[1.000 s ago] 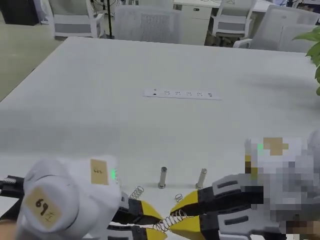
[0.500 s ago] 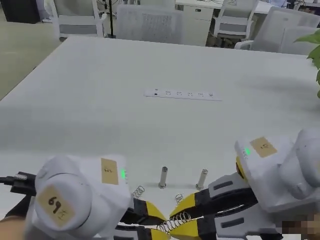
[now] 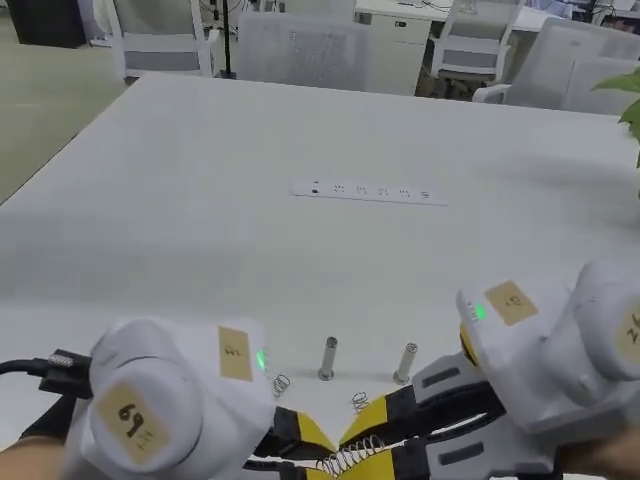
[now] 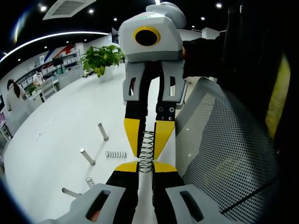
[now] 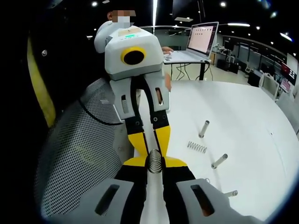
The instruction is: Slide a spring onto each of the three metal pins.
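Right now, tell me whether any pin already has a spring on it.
No, the three pins are bare; one spring is held between the left claw and right claw.

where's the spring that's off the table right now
Left gripper view, centre: the spring is pinched between the tips of the left tool and right tool, just right of a loose spring on the table.

An open-plan office: a broad white tabletop [image 3: 200, 200] with a socket strip [image 3: 368, 191] set in its middle, grey mesh chairs [image 3: 290, 50] at its far edge, and a laptop [image 5: 202, 38] and potted plant [image 4: 100, 58] beyond it.
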`<state>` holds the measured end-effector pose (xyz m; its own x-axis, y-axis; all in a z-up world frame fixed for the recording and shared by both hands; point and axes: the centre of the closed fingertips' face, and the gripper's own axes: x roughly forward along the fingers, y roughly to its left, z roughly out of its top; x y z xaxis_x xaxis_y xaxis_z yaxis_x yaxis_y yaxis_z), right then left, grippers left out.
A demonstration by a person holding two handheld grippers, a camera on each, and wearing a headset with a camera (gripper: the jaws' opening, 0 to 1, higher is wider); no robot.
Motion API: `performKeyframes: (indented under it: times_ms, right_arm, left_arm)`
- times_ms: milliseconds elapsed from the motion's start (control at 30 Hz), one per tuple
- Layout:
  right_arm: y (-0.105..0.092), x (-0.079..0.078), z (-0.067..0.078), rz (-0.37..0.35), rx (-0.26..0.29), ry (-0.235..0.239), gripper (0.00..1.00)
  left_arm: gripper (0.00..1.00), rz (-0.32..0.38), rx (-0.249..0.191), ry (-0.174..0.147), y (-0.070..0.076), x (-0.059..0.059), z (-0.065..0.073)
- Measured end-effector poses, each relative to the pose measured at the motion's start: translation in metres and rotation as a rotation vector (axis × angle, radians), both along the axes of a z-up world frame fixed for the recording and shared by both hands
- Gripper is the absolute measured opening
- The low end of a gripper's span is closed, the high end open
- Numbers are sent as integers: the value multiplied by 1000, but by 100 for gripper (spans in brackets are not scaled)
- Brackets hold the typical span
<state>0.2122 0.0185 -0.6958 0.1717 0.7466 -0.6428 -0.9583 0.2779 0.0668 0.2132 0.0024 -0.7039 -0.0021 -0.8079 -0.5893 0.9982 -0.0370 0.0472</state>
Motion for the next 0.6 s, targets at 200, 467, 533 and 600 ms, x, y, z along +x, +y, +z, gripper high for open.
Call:
performKeyframes:
  times_ms: [200, 467, 533, 600]
  right_arm:
    - [0, 0, 0, 9, -19, 2, 9]
    - [-1, 2, 1, 13, -50, -3, 9]
    - [-1, 3, 0, 13, -58, 0, 9]
    - [-2, 3, 0, 15, -65, -1, 9]
  left_arm:
    - [2, 4, 1, -3, -1, 0, 0]
    - [3, 20, -12, -6, -2, 4, 1]
    - [5, 25, -18, -7, -2, 5, 1]
    - [5, 29, -23, -2, -3, 7, 1]
